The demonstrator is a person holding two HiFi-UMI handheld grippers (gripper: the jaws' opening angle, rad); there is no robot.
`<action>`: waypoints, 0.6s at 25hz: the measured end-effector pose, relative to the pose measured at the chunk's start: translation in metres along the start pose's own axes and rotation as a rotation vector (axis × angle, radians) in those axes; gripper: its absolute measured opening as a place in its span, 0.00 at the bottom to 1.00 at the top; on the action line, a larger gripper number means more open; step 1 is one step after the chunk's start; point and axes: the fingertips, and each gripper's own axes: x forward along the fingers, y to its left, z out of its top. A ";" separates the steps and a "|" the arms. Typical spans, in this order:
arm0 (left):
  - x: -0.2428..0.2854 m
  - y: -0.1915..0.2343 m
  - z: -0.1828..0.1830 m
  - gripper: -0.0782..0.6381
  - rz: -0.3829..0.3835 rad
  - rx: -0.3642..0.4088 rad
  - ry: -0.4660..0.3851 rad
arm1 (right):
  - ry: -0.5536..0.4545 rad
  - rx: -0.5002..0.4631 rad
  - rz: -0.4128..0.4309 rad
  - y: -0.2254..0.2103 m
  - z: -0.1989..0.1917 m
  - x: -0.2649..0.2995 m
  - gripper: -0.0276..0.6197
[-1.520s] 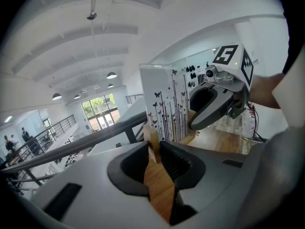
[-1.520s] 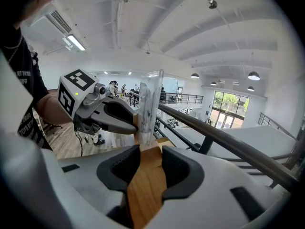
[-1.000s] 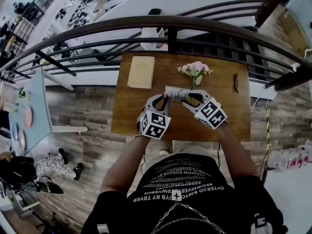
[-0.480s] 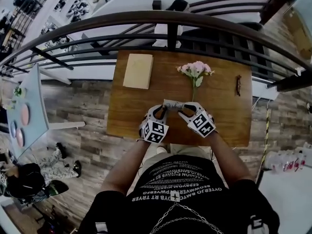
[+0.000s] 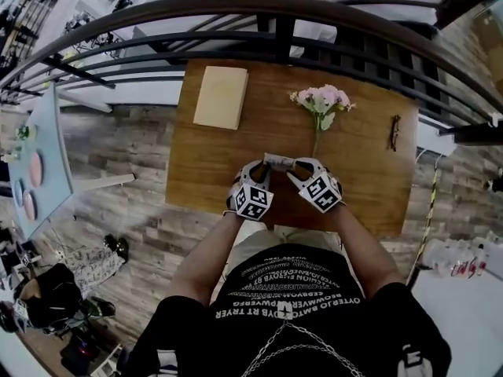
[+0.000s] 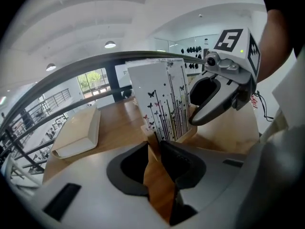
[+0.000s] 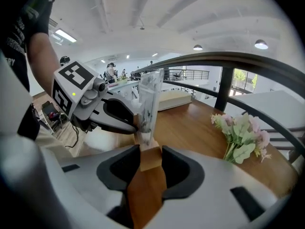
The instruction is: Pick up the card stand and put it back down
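Observation:
The card stand [image 5: 280,162] is a small wooden block [image 7: 149,155] with an upright white card [image 6: 163,103] printed with dark stems and butterflies. It sits between my two grippers over the near middle of the wooden table [image 5: 203,171]. My left gripper [image 5: 265,168] is shut on the block's left end [image 6: 153,140]. From the other side, my right gripper [image 5: 298,167] is shut on its right end. Each gripper view shows the other gripper just across the card. I cannot tell whether the block touches the tabletop.
A cream book [image 5: 221,96] lies at the table's far left. A bunch of pink flowers [image 5: 322,100] lies at the far middle, and a small dark object [image 5: 395,132] near the right edge. A dark metal railing [image 5: 275,22] runs behind the table.
Both grippers have come down toward the table with the card stand held between them. Their grip looks the same.

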 end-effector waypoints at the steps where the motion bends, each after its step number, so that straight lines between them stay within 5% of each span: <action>1: 0.004 0.000 -0.003 0.25 0.002 -0.001 0.009 | 0.006 -0.001 0.003 -0.001 -0.003 0.004 0.28; 15: 0.025 -0.007 -0.020 0.26 0.031 0.074 0.055 | 0.032 -0.009 0.041 -0.007 -0.026 0.022 0.29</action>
